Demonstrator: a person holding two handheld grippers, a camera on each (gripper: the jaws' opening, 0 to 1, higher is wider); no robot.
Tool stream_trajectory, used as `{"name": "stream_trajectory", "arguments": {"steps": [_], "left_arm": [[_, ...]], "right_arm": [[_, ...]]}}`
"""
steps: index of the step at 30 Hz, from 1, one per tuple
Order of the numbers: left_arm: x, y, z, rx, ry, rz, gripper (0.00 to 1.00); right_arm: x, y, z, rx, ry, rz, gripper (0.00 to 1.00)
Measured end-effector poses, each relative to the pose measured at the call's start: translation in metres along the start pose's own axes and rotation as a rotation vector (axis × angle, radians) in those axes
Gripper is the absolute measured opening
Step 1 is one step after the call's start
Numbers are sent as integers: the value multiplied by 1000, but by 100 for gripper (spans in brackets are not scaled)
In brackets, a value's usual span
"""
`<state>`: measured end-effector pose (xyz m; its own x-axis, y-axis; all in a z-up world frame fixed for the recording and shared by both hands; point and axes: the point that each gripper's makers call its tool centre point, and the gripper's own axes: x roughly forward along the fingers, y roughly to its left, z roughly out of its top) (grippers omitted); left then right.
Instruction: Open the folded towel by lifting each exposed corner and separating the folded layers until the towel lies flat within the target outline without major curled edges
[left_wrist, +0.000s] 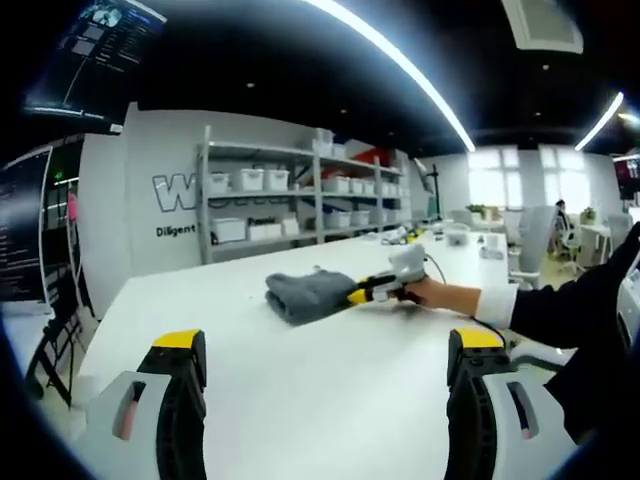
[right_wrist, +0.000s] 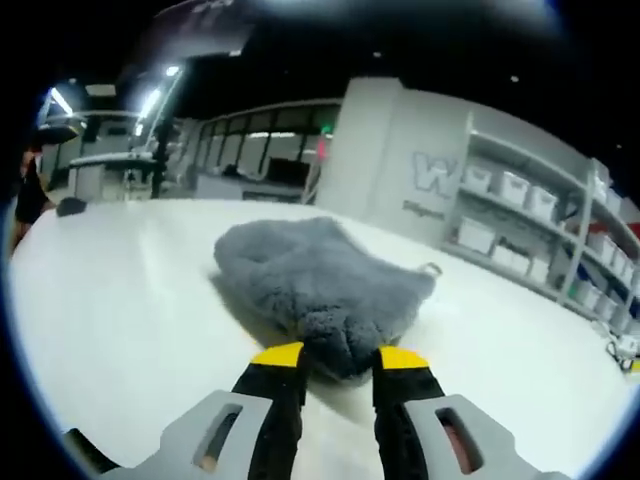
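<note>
Straddling the towel's (right_wrist: 320, 285) near corner, the right claw (right_wrist: 338, 362) is part-open for a lift, while the left claw (left_wrist: 330, 350) is held wide and empty over the table (left_wrist: 300, 390).

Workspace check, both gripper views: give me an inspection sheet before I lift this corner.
Surface: white table, bare around the towel.
Job's things: grey folded towel, bunched, not yet flat; no target outline seen.
Clutter: small items at the far table end, too small to identify.
Grippers: right tool at the towel's near edge, fabric between its yellow tips, closure uncertain; a hand holds it. Left tool open, back from the towel.
Cables: one from the right tool.
Surroundings: shelving with white bins, ceiling light strips, wall screen.
</note>
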<state>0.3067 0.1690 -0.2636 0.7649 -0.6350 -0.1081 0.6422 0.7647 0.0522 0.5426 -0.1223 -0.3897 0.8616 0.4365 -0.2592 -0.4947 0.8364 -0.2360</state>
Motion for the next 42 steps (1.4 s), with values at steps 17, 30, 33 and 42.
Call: {"name": "stream_trajectory", "arguments": {"steps": [17, 30, 33, 42], "left_arm": [[-5, 16, -5, -32, -11, 30, 98], [-3, 21, -16, -29, 17, 40, 97], [-3, 24, -18, -28, 22, 47, 97], [-1, 21, -21, -32, 29, 30, 96]], "right_arm": [[1, 14, 7, 21, -32, 89, 0], [-4, 44, 18, -21, -66, 187, 0], [-6, 50, 18, -23, -67, 199, 0], [-11, 65, 22, -4, -86, 242, 0]]}}
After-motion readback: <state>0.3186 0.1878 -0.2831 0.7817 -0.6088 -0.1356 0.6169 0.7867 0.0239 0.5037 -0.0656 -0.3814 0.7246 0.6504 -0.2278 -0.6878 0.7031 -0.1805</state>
